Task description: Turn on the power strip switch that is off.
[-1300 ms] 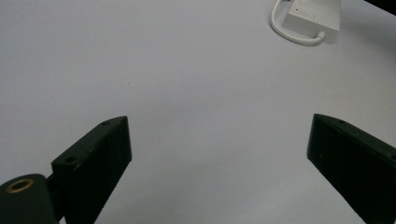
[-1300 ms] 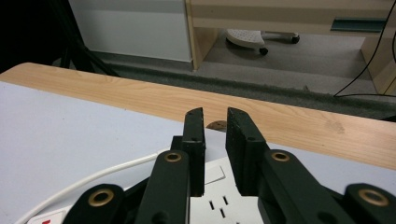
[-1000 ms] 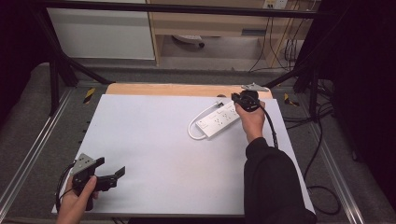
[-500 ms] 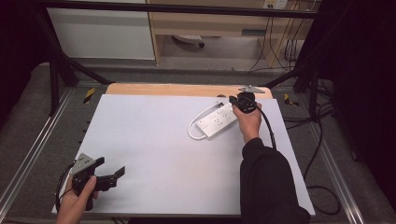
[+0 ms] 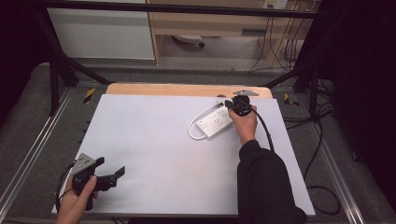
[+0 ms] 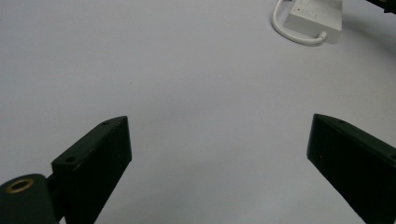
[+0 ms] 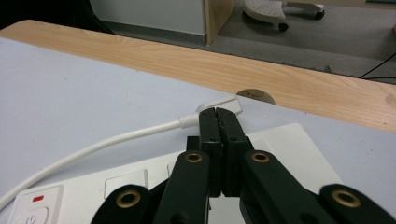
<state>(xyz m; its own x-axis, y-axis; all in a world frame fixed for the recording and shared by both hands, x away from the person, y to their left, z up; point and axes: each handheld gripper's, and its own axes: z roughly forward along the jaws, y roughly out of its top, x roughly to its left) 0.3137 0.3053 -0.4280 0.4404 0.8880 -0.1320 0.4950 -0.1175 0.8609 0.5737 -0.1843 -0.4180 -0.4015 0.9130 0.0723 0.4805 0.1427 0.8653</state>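
White power strip (image 5: 214,122) is lying on the white table sheet (image 5: 154,140), toward the far right part of it, just short of the bare wooden strip (image 5: 187,89) that is running along the sheet's far edge. Strip is sitting at an angle; its white cable (image 5: 195,133) is looping off the near-left end and curling back alongside it.

Right gripper (image 5: 229,104) is hanging over the far end of the power strip, held in the person's right hand (image 5: 243,125), black sleeve (image 5: 266,186) trailing toward the near edge. In the right gripper view its jaws are standing pressed together, no gap showing and nothing caught between them, tips (image 7: 218,114) pointing over the strip's top face. The white plug (image 7: 223,104) is lying flat on the sheet just past the tips; whether the tips are touching it or the strip, I cannot tell. A switch with a red mark (image 7: 38,199) is showing at the strip's opposite end.

Left gripper (image 5: 116,172) is resting well apart from the power strip, at the sheet's near-left corner, in the left hand (image 5: 77,200). Its jaws are standing wide apart with only bare sheet between them.
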